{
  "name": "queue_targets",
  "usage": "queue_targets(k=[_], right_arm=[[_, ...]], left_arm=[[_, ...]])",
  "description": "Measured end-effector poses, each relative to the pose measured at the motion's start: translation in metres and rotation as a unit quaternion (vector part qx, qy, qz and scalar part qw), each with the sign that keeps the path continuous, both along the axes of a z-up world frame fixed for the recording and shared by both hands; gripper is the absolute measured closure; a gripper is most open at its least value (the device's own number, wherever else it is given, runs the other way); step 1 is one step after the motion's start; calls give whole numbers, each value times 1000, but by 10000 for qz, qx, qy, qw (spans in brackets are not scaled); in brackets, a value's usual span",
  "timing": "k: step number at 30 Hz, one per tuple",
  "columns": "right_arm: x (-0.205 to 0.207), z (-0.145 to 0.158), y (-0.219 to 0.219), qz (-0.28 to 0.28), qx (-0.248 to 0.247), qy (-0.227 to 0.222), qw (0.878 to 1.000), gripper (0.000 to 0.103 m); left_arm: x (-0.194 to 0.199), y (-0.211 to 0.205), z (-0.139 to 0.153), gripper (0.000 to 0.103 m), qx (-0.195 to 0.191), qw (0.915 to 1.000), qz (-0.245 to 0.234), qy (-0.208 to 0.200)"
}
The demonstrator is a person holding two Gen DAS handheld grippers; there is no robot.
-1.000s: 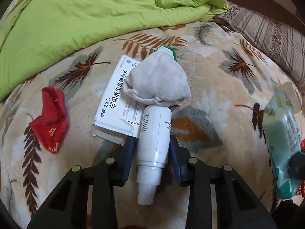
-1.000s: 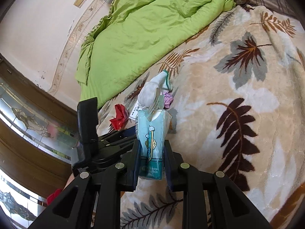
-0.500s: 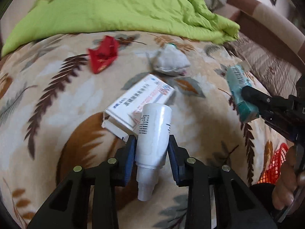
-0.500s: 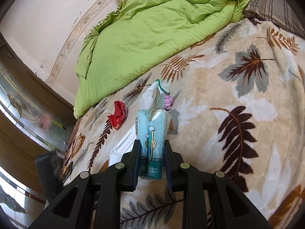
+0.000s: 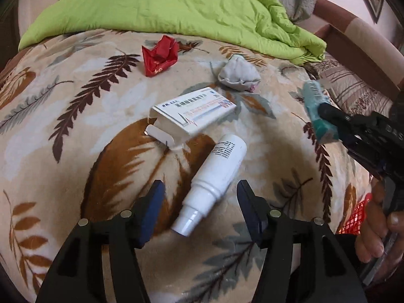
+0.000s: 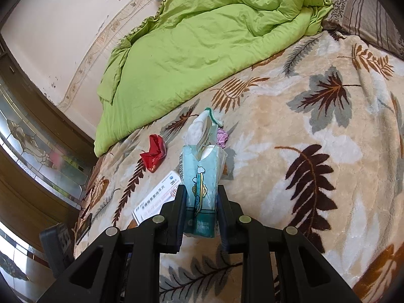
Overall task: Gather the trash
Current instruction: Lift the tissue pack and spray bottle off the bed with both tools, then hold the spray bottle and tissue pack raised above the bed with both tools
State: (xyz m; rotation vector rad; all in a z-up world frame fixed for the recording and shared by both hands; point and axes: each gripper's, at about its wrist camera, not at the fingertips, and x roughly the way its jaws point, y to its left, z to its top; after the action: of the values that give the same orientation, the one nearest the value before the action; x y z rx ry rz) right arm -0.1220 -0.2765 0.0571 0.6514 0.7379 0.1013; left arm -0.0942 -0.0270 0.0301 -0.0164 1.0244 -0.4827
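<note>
Step in hand: your left gripper [image 5: 199, 197] has just been opening its jaws, and the white spray bottle [image 5: 214, 180] lies between the pads with a clear gap on each side, so you no longer hold it. I judge this a release or a re-grip, not a drop-off, since the bottle rests on the leaf-print blanket [image 5: 75, 131] and not in any bin.

Right side: your right gripper [image 6: 200, 202] is clamped narrow on the teal tissue pack [image 6: 200, 176], which stands up out of the pads above the bed.

Bottle, place: it lies on the blanket just beside the white medicine box [image 5: 194, 112], near the box's open flap.

Bottle, long axis: it runs on a slant, nozzle end towards your left gripper and lower left, flat base pointing up and to the right, towards the tissue pack.

Other trash: the red wrapper [image 5: 160, 56] and the grey sock [image 5: 238, 74] lie further off, near the green quilt [image 5: 176, 7].

Next move: if you mean to take the bottle again, roll the wrist so the pads square up across its body, then close on the wide part, not the thin neck.

Drop-off: a red mesh thing [image 5: 358, 217] shows at the right edge by your hand [image 5: 376, 227]; I cannot tell whether it is the trash basket.
</note>
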Motion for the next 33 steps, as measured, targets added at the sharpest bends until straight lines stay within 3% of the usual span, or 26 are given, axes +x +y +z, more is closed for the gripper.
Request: queue_targets(k=[5, 14, 19, 21, 24, 28, 33], right_arm=[[1, 1, 1, 37, 4, 4, 10000, 79], [2, 1, 3, 88, -13, 5, 10000, 78], [2, 3, 7, 138, -114, -28, 9998, 78], [2, 5, 10, 153, -225, -43, 9996, 78], [1, 11, 21, 251, -502, -130, 9983, 78], [-2, 18, 37, 401, -883, -276, 9949, 78], [-6, 22, 64, 735, -1232, -438, 9887, 78]], left_arm=[[5, -9, -5, 45, 202, 9998, -63, 8], [12, -34, -13, 69, 625, 9969, -274, -394], [8, -30, -3, 71, 387, 9967, -234, -680], [0, -28, 7, 71, 313, 9939, -187, -1043], [-9, -25, 21, 71, 292, 9875, -35, -1548], [-9, -13, 32, 71, 308, 9809, 373, -1886], [3, 5, 31, 71, 392, 9786, 931, -1795]])
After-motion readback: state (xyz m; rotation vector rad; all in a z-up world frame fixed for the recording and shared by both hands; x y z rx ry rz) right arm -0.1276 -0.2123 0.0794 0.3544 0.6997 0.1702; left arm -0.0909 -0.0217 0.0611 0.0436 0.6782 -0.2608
